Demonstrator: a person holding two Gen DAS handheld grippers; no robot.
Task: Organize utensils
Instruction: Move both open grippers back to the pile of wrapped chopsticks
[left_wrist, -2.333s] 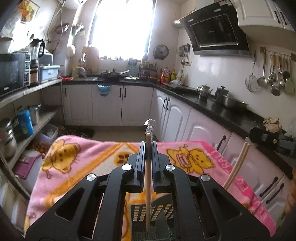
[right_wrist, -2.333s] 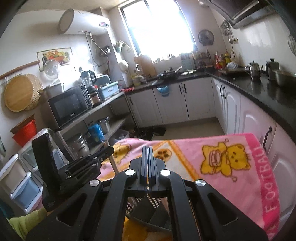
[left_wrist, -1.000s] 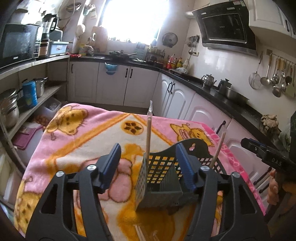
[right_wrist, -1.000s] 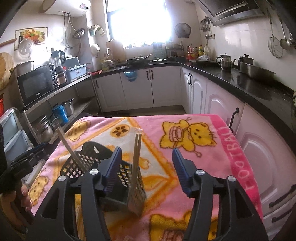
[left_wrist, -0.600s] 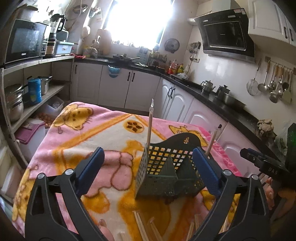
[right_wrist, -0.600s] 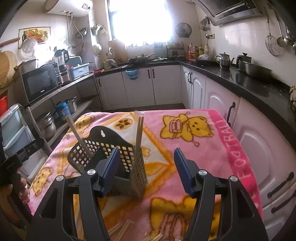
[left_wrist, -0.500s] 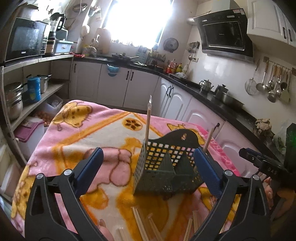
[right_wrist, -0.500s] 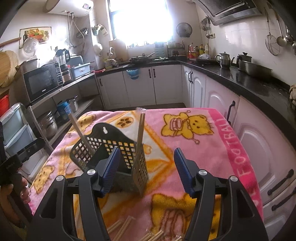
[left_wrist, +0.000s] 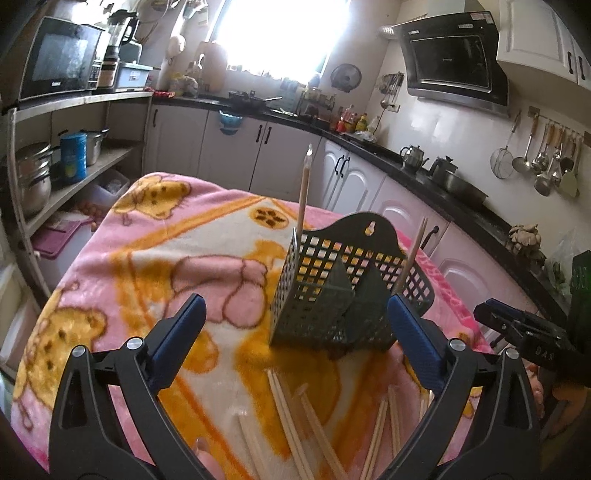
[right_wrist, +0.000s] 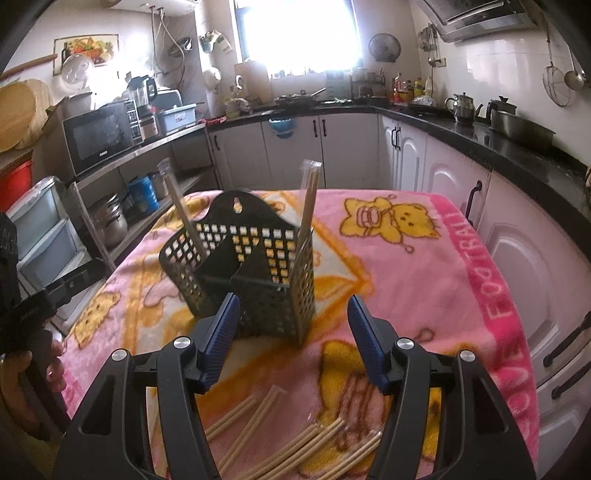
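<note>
Both my tongs are spread and empty: left tongs (left_wrist: 295, 325), right tongs (right_wrist: 293, 334). The utensil basket (right_wrist: 255, 273) stands upright mid-bench on the pink blanket (right_wrist: 424, 266), just beyond both sets of tips. It holds one wrapped chopstick pair (right_wrist: 309, 195) in its right compartment and a leaning chopstick pair (right_wrist: 183, 214) on its left side. Loose chopsticks (right_wrist: 280, 443) lie flat on the blanket beneath my tongs.

Step, as I judge it: between placements, about to fetch. Next move calls for dipping low, pinching one pair near mid-length, then tipping it upright over a compartment.
</note>
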